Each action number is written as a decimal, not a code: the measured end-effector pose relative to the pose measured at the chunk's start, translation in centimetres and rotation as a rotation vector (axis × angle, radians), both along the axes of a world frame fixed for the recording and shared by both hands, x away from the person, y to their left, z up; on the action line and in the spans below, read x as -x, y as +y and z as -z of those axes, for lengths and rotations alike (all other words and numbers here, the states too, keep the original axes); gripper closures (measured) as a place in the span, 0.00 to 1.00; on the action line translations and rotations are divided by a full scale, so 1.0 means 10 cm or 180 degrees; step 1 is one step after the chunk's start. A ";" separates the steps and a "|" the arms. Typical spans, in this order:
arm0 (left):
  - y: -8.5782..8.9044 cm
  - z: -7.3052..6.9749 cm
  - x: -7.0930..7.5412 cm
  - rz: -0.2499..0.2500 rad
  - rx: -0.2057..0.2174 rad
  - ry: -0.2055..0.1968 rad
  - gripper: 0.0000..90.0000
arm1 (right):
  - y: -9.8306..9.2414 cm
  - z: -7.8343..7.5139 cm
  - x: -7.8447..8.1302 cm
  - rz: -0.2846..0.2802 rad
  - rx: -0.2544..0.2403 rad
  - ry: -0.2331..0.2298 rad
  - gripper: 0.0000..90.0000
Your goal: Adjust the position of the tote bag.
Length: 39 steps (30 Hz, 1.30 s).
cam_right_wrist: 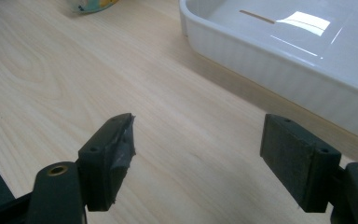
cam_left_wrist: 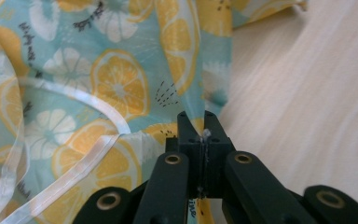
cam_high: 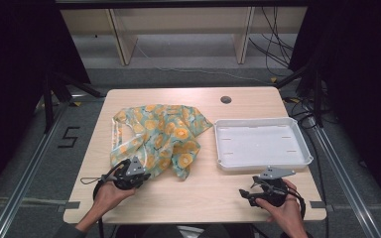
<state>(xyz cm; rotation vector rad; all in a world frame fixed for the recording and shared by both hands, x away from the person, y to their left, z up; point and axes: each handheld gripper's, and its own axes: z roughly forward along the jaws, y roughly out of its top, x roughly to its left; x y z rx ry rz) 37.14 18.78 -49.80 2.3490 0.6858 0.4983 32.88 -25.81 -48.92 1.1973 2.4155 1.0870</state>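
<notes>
A crumpled cloth (cam_high: 161, 136) printed with orange slices on pale blue lies on the left half of the wooden table. My left gripper (cam_high: 141, 176) sits at the cloth's near edge, shut on a fold of it; in the left gripper view the fabric (cam_left_wrist: 121, 84) is pinched between the closed jaws of that gripper (cam_left_wrist: 204, 122), and a white strap (cam_left_wrist: 81, 161) of the cloth curves across the print. My right gripper (cam_high: 245, 192) rests near the table's front right, open, with bare wood between its jaws (cam_right_wrist: 198, 140). A white tray (cam_high: 260, 144) stands empty just beyond it.
The tray's ribbed wall (cam_right_wrist: 279, 60) runs close along the right gripper's far side. A dark round hole (cam_high: 225, 99) sits near the table's back edge. Bare tabletop (cam_high: 203, 188) lies between the two hands. Cables and shelf legs stand on the floor behind.
</notes>
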 end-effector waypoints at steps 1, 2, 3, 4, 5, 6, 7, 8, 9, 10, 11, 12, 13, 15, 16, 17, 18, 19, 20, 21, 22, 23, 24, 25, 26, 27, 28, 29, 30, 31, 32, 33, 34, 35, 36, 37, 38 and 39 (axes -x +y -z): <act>-0.04 0.00 0.01 -0.0006 0.0026 0.0041 0.99 | -0.01 0.00 -0.01 -0.0019 0.0020 -0.0032 0.30; -0.07 0.01 0.03 0.0019 0.0050 0.0086 0.99 | -0.01 0.00 -0.01 -0.0034 0.0019 -0.0044 0.30; -0.10 0.01 0.04 0.0045 0.0036 0.0093 0.99 | -0.01 0.00 -0.01 -0.0038 0.0024 -0.0045 0.30; -0.13 0.01 0.05 0.0070 0.0037 0.0106 0.99 | -0.01 0.00 -0.01 -0.0044 0.0022 -0.0047 0.30; -0.17 0.00 0.06 0.0106 0.0043 0.0119 0.99 | -0.01 0.00 -0.02 -0.0038 0.0016 -0.0049 0.30; -0.20 0.01 0.07 0.0118 0.0046 0.0117 0.99 | -0.01 0.00 -0.02 -0.0038 0.0016 -0.0049 0.30; -0.26 0.00 0.08 0.0169 0.0057 0.0136 0.99 | -0.01 0.00 -0.01 -0.0040 0.0019 -0.0051 0.30; -0.31 0.00 0.08 0.0194 0.0050 0.0129 0.99 | -0.01 0.00 -0.01 -0.0040 0.0019 -0.0051 0.30; -0.36 0.00 0.08 0.0246 0.0042 0.0156 0.99 | -0.01 0.00 -0.01 -0.0045 0.0032 -0.0059 0.30; -0.42 0.00 0.09 0.0281 0.0039 0.0162 0.98 | -0.01 0.00 0.00 -0.0012 0.0032 -0.0029 0.30; -0.48 -0.01 0.09 0.0335 0.0011 0.0171 0.98 | -0.01 0.00 -0.01 -0.0019 0.0031 -0.0046 0.30; -0.54 -0.01 0.10 0.0367 0.0040 0.0185 0.98 | -0.01 -0.01 -0.01 -0.0029 0.0028 -0.0053 0.30; -0.61 -0.01 0.10 0.0403 0.0030 0.0181 0.98 | -0.01 -0.01 -0.01 -0.0014 0.0018 -0.0052 0.30; -0.73 -0.02 0.11 0.0483 -0.0008 0.0203 0.97 | -0.01 -0.01 -0.01 -0.0060 0.0009 -0.0026 0.30; -0.80 -0.01 0.11 0.0503 0.0001 0.0211 0.97 | -0.02 -0.01 -0.01 -0.0064 0.0011 -0.0032 0.30; -0.87 -0.01 0.11 0.0520 0.0008 0.0221 0.96 | -0.01 -0.01 -0.01 -0.0005 0.0015 -0.0041 0.30; -0.92 -0.01 0.11 0.0539 0.0004 0.0227 0.96 | -0.01 -0.01 -0.01 -0.0005 0.0015 -0.0041 0.30; -0.99 -0.01 0.10 0.0561 -0.0002 0.0241 0.96 | -0.02 -0.01 -0.01 -0.0042 -0.0002 -0.0063 0.30; -1.06 -0.01 0.10 0.0570 0.0016 0.0254 0.95 | -0.02 -0.02 0.00 -0.0019 0.0020 -0.0070 0.30; -1.11 -0.02 0.09 0.0601 -0.0012 0.0260 0.95 | -0.02 -0.02 -0.01 -0.0021 0.0020 -0.0070 0.30; -1.17 -0.03 0.08 0.0621 -0.0018 0.0246 0.94 | -0.03 -0.02 -0.01 -0.0014 0.0036 -0.0080 0.30; -1.20 -0.04 0.08 0.0651 -0.0024 0.0261 0.94 | -0.03 -0.01 -0.02 -0.0040 0.0022 -0.0109 0.30; -1.27 -0.05 0.07 0.0660 -0.0006 0.0292 0.94 | -0.03 -0.01 -0.02 -0.0037 0.0042 -0.0129 0.30; -1.33 -0.05 0.05 0.0681 -0.0013 0.0308 0.94 | -0.04 -0.01 -0.02 -0.0050 0.0041 -0.0139 0.30; -1.36 -0.05 0.04 0.0678 -0.0014 0.0301 0.93 | -0.04 -0.01 -0.02 -0.0048 0.0039 -0.0142 0.30; -1.41 -0.04 0.02 0.0674 0.0004 0.0323 0.93 | -0.03 -0.01 -0.02 -0.0027 -0.0015 -0.0115 0.30; -1.45 -0.04 -0.01 0.0693 -0.0010 0.0357 0.93 | -0.04 -0.01 -0.03 -0.0034 0.0021 -0.0172 0.30; -1.51 -0.03 -0.03 0.0680 0.0036 0.0388 0.93 | -0.03 -0.01 -0.02 0.0013 -0.0013 -0.0142 0.30; -1.53 -0.03 -0.05 0.0711 0.0029 0.0391 0.92 | -0.03 -0.01 -0.02 -0.0022 -0.0026 -0.0128 0.30; -1.58 -0.04 -0.06 0.0708 0.0053 0.0413 0.92 | -0.04 -0.02 -0.02 -0.0042 -0.0020 -0.0106 0.30; -1.60 -0.04 -0.06 0.0708 0.0080 0.0439 0.90 | -0.04 -0.02 -0.02 -0.0029 -0.0017 -0.0118 0.30; -1.61 -0.05 -0.06 0.0728 0.0089 0.0458 0.90 | -0.04 -0.02 -0.02 -0.0029 -0.0017 -0.0118 0.30; -1.63 -0.08 -0.07 0.0749 0.0129 0.0496 0.89 | -0.03 -0.02 -0.02 0.0002 -0.0006 -0.0143 0.30; -1.64 -0.10 -0.07 0.0769 0.0163 0.0509 0.87 | -0.03 -0.02 -0.01 -0.0006 -0.0007 -0.0141 0.30; -1.63 -0.13 -0.08 0.0791 0.0189 0.0511 0.83 | -0.03 -0.01 -0.01 -0.0006 -0.0013 -0.0142 0.30; -1.62 -0.16 -0.06 0.0753 0.0279 0.0549 0.79 | -0.03 -0.02 -0.02 -0.0043 -0.0032 -0.0119 0.30; -1.58 -0.20 -0.05 0.0746 0.0319 0.0533 0.74 | -0.04 -0.02 -0.02 -0.0052 -0.0027 -0.0109 0.30; -1.54 -0.23 -0.04 0.0730 0.0359 0.0519 0.70 | -0.03 -0.03 -0.01 -0.0008 0.0004 -0.0151 0.30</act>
